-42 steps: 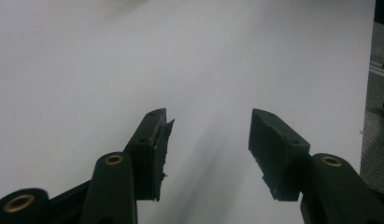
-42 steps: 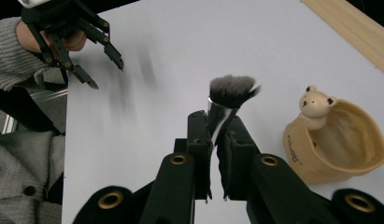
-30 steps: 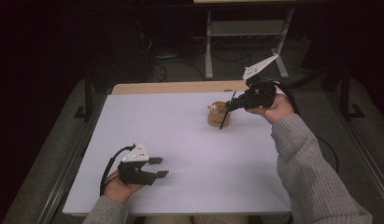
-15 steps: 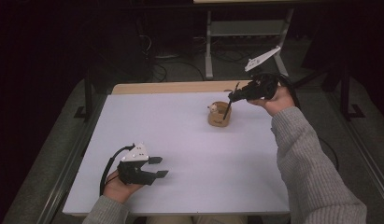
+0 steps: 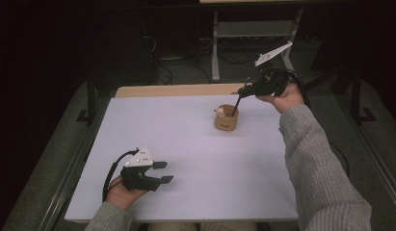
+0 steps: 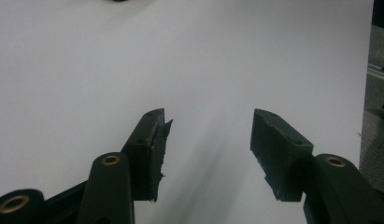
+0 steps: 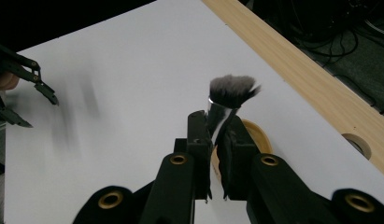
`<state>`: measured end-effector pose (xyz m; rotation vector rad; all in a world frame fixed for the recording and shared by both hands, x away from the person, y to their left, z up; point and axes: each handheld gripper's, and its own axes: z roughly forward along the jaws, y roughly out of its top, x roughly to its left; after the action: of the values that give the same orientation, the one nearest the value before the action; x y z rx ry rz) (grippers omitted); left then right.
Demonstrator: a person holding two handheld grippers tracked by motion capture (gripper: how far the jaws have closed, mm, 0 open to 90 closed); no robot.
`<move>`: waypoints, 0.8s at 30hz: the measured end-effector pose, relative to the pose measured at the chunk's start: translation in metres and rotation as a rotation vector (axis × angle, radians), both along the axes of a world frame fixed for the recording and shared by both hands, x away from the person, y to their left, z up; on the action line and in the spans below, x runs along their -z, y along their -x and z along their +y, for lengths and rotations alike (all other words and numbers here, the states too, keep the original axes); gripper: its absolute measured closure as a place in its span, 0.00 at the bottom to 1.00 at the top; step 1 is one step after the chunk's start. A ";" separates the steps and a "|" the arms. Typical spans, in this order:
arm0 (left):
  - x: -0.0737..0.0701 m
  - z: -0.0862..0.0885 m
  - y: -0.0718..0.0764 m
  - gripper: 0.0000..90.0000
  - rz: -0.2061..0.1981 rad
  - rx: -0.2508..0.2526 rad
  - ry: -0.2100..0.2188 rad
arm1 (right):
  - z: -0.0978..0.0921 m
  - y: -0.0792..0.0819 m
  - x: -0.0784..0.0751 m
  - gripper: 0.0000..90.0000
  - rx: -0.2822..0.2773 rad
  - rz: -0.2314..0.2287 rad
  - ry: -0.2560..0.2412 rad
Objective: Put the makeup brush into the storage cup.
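— Jaws first: how do they stand?

— On the right gripper they are pinched tight on a brush, gripping the metal collar just under the bristles. The dark tuft fans out above the jaw tips in the right gripper view. In the high view the same brush slants down with its handle end in a small wooden cup at the far right of the white table.

— And the left gripper?

— Spread wide, holding nothing, low over bare table near the front left, well apart from the cup.

— How will the brush handle?

— Light and thin, I judge; the handle is stiff, the bristles soft and easily splayed. The collar is a fair hold, since it keeps the jaws off the hair, though smooth metal may slip or swivel. The cup looks light too and could tip if the handle levers against its rim.

— Anything else in the cup?

— Something pale near the rim; too small to tell.
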<state>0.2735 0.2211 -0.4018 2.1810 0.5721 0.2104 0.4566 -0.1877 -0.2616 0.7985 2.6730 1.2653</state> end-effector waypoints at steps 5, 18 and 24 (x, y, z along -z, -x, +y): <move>0.000 0.000 0.000 0.50 0.000 -0.004 0.005 | 0.000 -0.006 0.001 0.92 0.014 -0.001 0.002; 0.000 0.001 -0.001 0.50 -0.008 0.013 -0.013 | 0.003 -0.015 0.002 0.92 0.051 0.004 -0.001; 0.000 0.002 -0.001 0.50 -0.006 0.005 -0.007 | 0.002 -0.020 0.005 0.92 0.066 0.005 -0.008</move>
<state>0.2744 0.2227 -0.4014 2.1879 0.5628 0.2166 0.4771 -0.1855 -0.2664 0.8843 2.6231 1.2620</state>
